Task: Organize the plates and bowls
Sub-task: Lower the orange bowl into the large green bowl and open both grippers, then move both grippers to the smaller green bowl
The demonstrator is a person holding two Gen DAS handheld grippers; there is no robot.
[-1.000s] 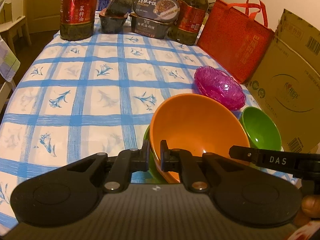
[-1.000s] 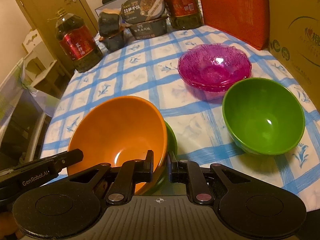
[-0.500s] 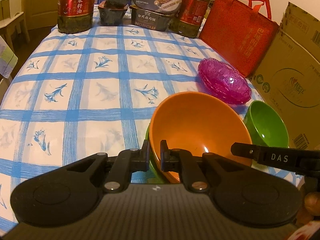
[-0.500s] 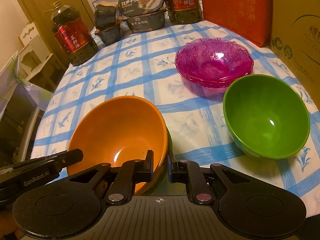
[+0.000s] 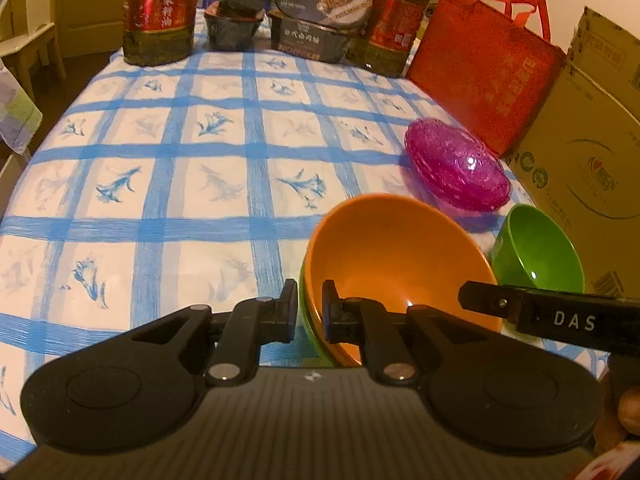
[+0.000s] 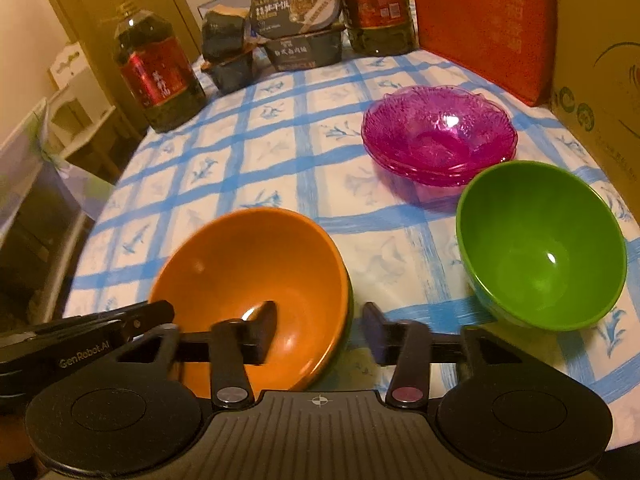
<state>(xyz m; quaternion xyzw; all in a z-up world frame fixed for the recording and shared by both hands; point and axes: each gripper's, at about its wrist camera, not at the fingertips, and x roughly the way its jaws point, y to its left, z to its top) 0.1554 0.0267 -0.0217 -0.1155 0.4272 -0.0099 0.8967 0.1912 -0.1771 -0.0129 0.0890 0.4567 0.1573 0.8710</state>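
Note:
An orange bowl (image 5: 396,264) (image 6: 256,280) sits nested in a green bowl whose rim (image 5: 306,312) peeks out under it, near the table's front edge. My left gripper (image 5: 310,314) is shut on the near rim of these stacked bowls. My right gripper (image 6: 320,330) is open, its fingers either side of the stacked bowls' right rim. A second green bowl (image 6: 540,244) (image 5: 536,252) stands to the right. Stacked magenta glass plates (image 6: 438,134) (image 5: 456,164) lie behind it.
Oil bottles (image 6: 158,76), dark food boxes (image 6: 298,36) and a red bag (image 5: 484,68) line the back of the blue-checked tablecloth (image 5: 200,184). A cardboard box (image 5: 580,176) stands along the right edge. A chair (image 6: 52,168) is off the left side.
My right gripper has opened from its shut hold on the bowl rim. The left gripper keeps its hold. Both views have pulled back slightly.

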